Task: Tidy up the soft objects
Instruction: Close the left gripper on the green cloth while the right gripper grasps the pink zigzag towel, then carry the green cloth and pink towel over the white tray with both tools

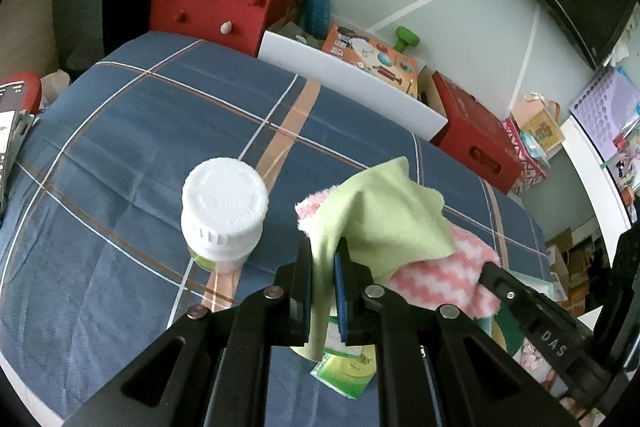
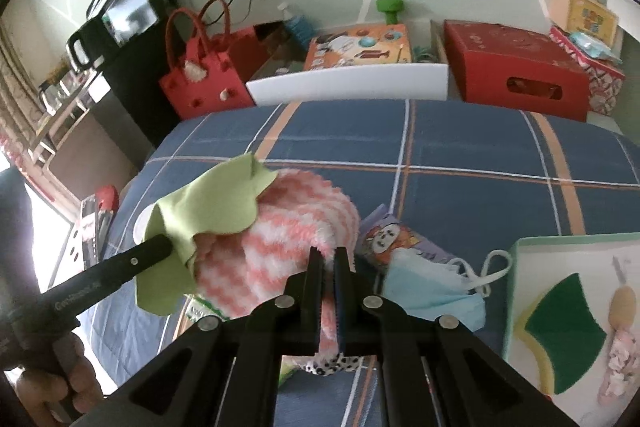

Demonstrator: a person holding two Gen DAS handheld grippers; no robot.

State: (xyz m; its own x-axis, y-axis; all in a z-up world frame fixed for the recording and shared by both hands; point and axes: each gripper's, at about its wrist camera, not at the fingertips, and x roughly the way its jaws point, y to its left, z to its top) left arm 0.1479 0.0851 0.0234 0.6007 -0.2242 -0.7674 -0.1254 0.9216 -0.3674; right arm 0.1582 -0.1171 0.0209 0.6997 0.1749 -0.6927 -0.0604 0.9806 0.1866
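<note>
Green cloth [image 1: 384, 211] hangs pinched between the closed left gripper [image 1: 323, 267], draped over a pink-and-white zigzag cloth [image 2: 280, 239] that the right gripper [image 2: 328, 263] clamps above the blue plaid bedspread [image 2: 460, 147]. At nine o'clock of the green cloth stands a white-capped jar [image 1: 224, 203].

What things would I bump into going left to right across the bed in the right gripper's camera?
Green cloth → pink zigzag cloth → blue face mask → box with the green sponge.
</note>
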